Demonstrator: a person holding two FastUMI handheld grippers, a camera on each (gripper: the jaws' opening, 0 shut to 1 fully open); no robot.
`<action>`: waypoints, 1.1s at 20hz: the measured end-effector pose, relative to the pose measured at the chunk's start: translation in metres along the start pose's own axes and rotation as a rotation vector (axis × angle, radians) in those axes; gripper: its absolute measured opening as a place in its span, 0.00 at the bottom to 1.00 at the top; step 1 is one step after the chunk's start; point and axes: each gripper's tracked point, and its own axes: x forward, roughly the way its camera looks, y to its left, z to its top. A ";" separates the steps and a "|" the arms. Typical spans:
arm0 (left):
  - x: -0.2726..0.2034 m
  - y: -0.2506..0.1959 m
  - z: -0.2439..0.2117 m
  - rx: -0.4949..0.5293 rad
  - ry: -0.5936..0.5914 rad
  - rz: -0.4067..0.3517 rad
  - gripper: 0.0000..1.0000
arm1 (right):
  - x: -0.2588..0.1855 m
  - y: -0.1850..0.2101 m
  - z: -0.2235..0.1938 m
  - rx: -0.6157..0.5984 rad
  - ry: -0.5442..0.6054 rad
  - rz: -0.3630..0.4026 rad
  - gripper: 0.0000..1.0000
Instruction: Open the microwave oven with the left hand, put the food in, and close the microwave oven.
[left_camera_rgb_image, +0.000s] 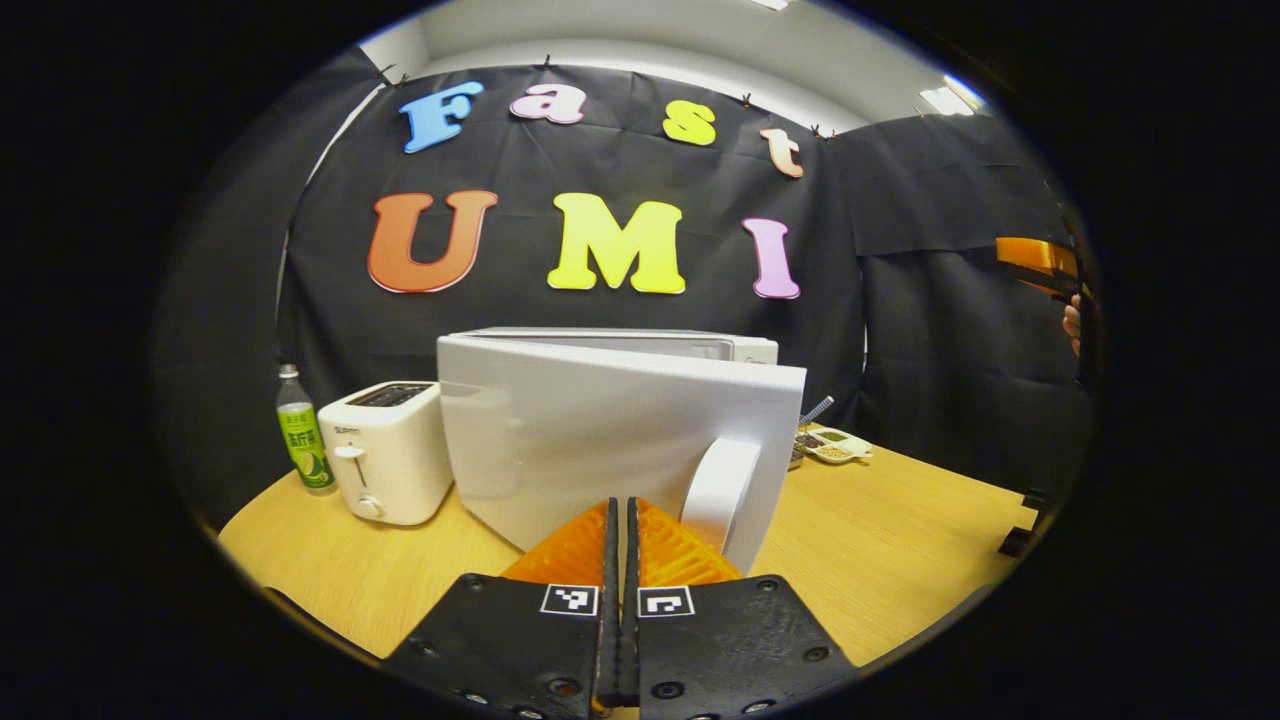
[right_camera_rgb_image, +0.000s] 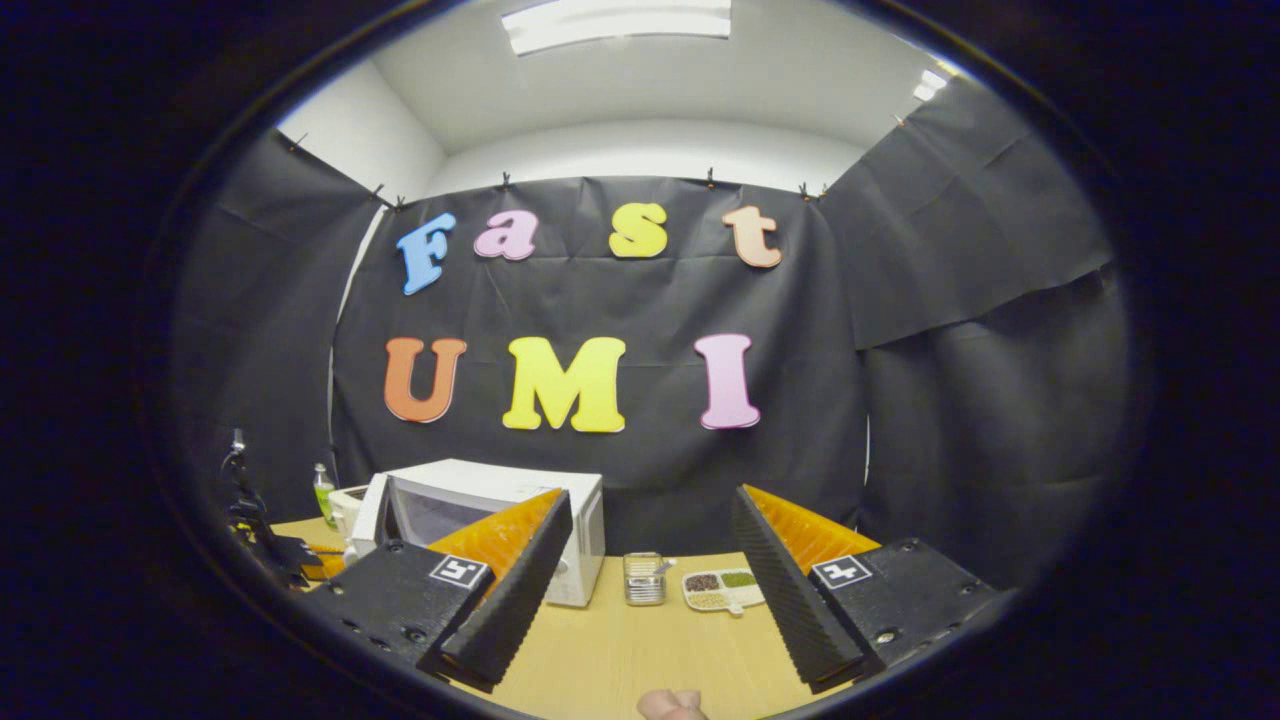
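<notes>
The microwave oven is standing near the table's back edge, its door swinging outward. The left gripper is pinching narrow; the right gripper is spreading wide, empty.

White microwave door with its curved white handle stands swung out, blocking straight ahead of the left gripper. Cream toaster and green plastic bottle crowd its left side. Bare wooden tabletop right of the door is passable, up to the white divided snack tray
</notes>
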 end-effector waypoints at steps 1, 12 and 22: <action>0.010 -0.011 0.000 0.005 -0.004 -0.028 0.00 | 0.001 -0.004 0.000 0.007 0.001 -0.002 1.00; 0.124 -0.025 0.009 -0.098 0.033 -0.038 0.00 | 0.010 -0.046 -0.033 0.036 0.039 -0.039 1.00; 0.188 -0.055 0.018 -0.055 0.032 -0.040 0.00 | 0.026 -0.072 -0.054 0.024 0.062 -0.067 0.96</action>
